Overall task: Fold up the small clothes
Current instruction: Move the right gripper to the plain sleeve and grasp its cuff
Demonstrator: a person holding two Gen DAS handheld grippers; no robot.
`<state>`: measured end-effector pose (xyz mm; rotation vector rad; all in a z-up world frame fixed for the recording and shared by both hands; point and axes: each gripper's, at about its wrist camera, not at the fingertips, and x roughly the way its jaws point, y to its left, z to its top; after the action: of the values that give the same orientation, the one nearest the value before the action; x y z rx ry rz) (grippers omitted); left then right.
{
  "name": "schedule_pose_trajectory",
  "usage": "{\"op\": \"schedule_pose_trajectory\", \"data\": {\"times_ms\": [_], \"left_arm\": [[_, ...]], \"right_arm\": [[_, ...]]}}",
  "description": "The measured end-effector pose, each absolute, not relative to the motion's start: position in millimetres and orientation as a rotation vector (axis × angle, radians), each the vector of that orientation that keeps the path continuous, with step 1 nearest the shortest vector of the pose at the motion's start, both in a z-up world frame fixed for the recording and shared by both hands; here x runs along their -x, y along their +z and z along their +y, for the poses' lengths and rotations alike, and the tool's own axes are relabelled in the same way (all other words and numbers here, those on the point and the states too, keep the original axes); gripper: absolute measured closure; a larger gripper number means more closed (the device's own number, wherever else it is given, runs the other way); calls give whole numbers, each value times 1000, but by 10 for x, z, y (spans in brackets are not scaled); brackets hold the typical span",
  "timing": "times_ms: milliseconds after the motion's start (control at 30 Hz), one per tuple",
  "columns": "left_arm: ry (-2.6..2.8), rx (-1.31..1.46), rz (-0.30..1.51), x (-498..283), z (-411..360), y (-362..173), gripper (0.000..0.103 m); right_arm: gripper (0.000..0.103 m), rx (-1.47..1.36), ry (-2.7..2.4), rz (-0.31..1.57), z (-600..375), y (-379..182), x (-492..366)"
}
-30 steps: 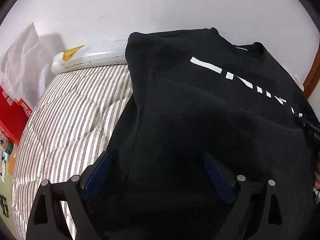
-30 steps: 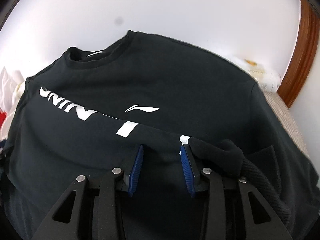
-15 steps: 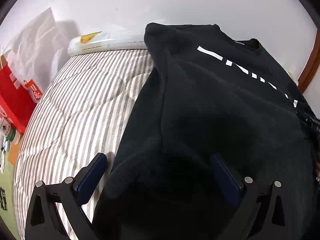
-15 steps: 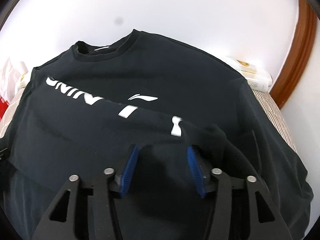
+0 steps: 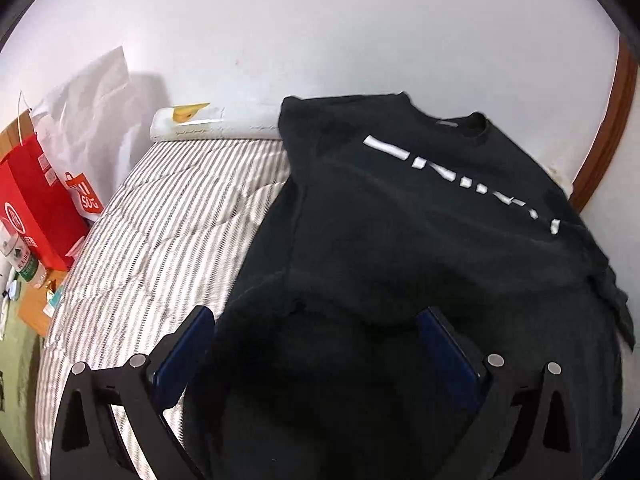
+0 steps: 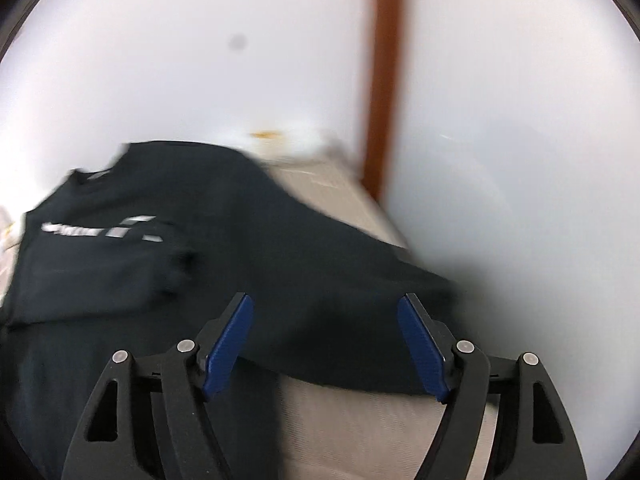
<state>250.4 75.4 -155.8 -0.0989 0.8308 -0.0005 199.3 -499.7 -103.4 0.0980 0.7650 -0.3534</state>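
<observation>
- Black sweatshirt [image 5: 420, 240] lies spread on the striped mattress [image 5: 168, 232], collar toward 12 o'clock, white lettering across the chest.
- Left gripper [image 5: 316, 340]: jaws spread wide, released; dark cloth lies under and between the pads, not pinched.
- Right gripper [image 6: 326, 344]: jaws just been opening, nothing clamped; sweatshirt [image 6: 240, 248] lies beneath, view blurred.
- Red bag [image 5: 36, 208] at 9 o'clock beside the mattress.

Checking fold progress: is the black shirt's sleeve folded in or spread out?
Folded in: the black shirt has a sleeve lying across its printed chest.
</observation>
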Motion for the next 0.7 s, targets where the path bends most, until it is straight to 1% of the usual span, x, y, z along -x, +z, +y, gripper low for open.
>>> {"op": "schedule_pose_trajectory", "data": {"times_ms": [133,267,367,467,700], "left_arm": [[-9,103,807,-2505,585,-1496,0],[-8,103,814,-2519,461,-1494,0],[-7,107,836,-2545,394,-1521,0],[4,93,851,-2543,340,-1553,0],[32,99,885,-2622,317,-1663,0]], "right_arm": [[28,-169,-433,801,-5561,-1185,-1534],[28,-247,-429,827,-5804,-1404,-1236],[28,-211,-445,862,-5812,-1579,-1243],[28,-255,-438,870,-5872,-1711,-1339],[28,-198,-476,901,-5913,-1797,-1651]]}}
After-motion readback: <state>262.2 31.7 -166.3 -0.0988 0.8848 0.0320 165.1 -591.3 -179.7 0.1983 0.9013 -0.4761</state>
